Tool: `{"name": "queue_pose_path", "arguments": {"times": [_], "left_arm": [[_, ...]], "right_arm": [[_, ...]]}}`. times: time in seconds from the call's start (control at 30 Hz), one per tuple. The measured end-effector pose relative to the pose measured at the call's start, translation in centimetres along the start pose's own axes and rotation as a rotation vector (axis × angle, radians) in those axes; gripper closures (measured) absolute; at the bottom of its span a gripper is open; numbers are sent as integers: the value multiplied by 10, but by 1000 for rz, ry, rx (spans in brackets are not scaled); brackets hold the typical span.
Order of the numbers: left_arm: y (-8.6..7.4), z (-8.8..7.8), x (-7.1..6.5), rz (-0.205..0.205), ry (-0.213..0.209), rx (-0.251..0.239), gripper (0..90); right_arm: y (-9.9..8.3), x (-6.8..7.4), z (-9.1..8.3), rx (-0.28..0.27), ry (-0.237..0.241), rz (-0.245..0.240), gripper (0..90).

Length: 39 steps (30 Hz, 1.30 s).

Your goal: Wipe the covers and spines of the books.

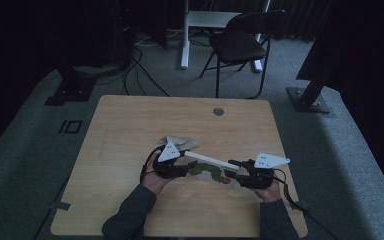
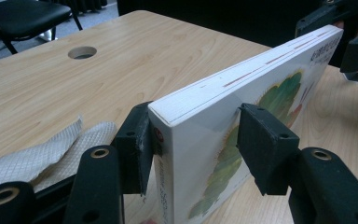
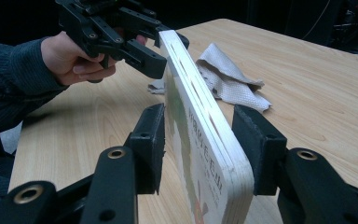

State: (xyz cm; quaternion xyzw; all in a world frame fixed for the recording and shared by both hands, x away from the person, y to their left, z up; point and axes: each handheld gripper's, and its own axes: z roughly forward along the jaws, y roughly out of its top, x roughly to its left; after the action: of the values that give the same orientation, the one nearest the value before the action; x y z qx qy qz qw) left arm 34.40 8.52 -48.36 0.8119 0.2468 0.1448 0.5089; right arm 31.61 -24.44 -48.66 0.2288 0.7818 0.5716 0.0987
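Book (image 2: pixel 200 140) on edge between both pairs of jaws — one end in each, neither pair visibly clamped

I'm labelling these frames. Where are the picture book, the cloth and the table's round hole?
picture book (image 2: pixel 223 126): left gripper view, on its illustrated cover.
cloth (image 3: pixel 233 79): right gripper view, on its crumpled middle.
round hole (image 2: pixel 82 52): left gripper view, on its opening.

Left gripper (image 1: pixel 177 162) and right gripper (image 1: pixel 240 167) point at each other, jaws parted round a book's (image 1: pixel 210 167) ends.
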Motion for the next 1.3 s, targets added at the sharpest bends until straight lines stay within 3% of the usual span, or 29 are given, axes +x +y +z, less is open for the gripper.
{"name": "queue_pose_path", "arguments": {"times": [0.23,0.43,0.77,1.1,1.13,1.3], "left_arm": [[-2,0,0,-4,-6,-2,456],[-3,-2,-1,5,-5,1,451],[-5,-6,-2,8,2,0,459],[-9,-11,3,-3,24,10,490],[-10,-11,3,-9,23,8,490],[-10,-11,3,-7,21,11,489]], "right_arm": [[1,2,2,-3,10,-9,503],[7,7,13,25,-26,-46,470],[8,5,25,35,-79,-30,483],[1,7,29,85,-61,-60,665],[0,11,29,83,-52,-79,714],[-2,16,28,83,-72,-106,772]]}}
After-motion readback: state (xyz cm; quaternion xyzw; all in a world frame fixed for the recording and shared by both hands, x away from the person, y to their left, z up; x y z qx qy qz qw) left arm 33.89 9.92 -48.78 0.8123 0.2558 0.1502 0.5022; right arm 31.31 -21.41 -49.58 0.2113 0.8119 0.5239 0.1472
